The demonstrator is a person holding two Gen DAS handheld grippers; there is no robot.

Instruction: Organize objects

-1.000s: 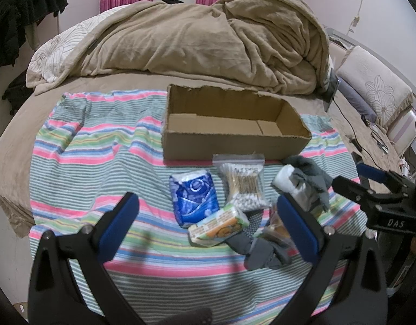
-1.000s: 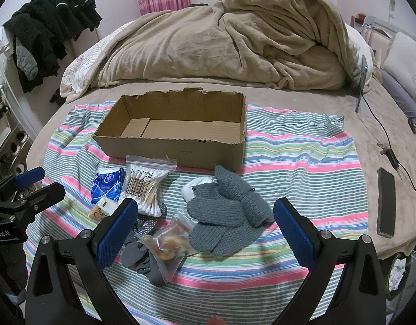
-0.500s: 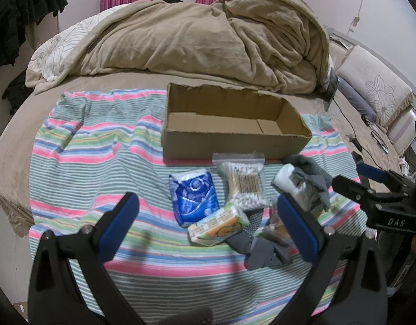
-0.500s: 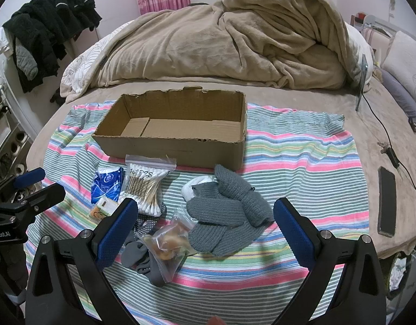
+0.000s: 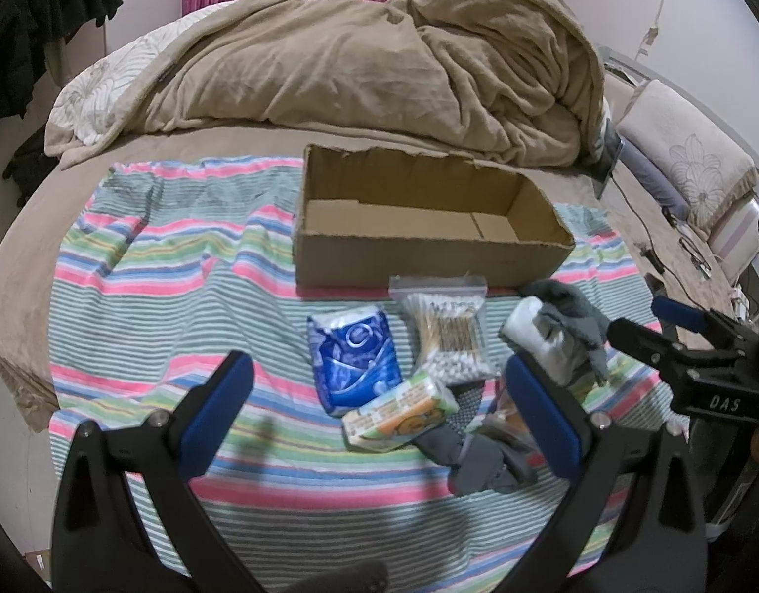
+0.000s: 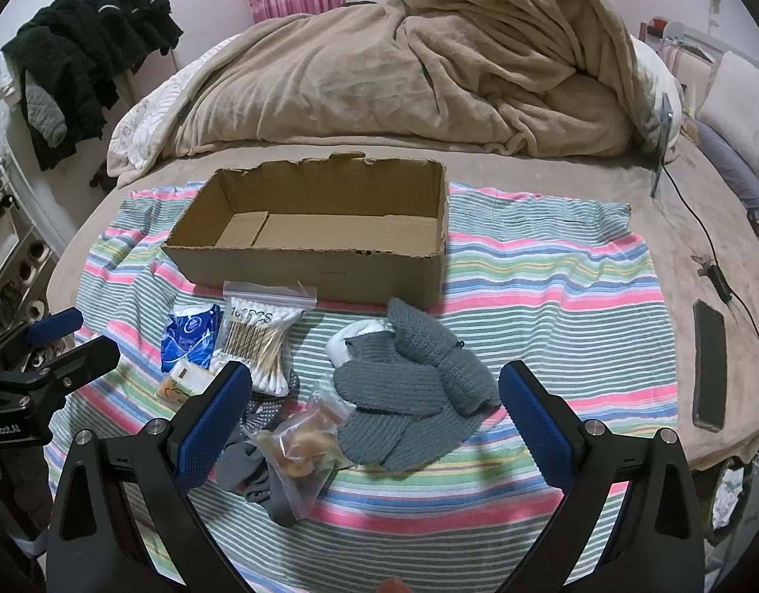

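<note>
An empty cardboard box (image 5: 359, 257) (image 6: 300, 272) stands on a striped cloth (image 5: 157, 267) on the bed. In front of it lie a blue tissue pack (image 5: 352, 358) (image 6: 189, 336), a bag of cotton swabs (image 5: 446, 331) (image 6: 258, 336), a green-orange packet (image 5: 399, 415) (image 6: 182, 380), grey knit gloves (image 6: 409, 385) (image 5: 572, 316), a white roll (image 5: 527, 331), a clear bag of snacks (image 6: 300, 440) and dark grey socks (image 5: 483, 459) (image 6: 251, 464). My left gripper (image 5: 379, 425) is open above the packets. My right gripper (image 6: 374, 425) is open above the gloves and snack bag.
A bunched tan blanket (image 5: 379, 59) fills the back of the bed. A phone (image 6: 708, 370) and a cable (image 6: 700, 227) lie right of the cloth. Dark clothes (image 6: 83, 49) hang at the left. Pillows (image 5: 686, 163) lie at the right.
</note>
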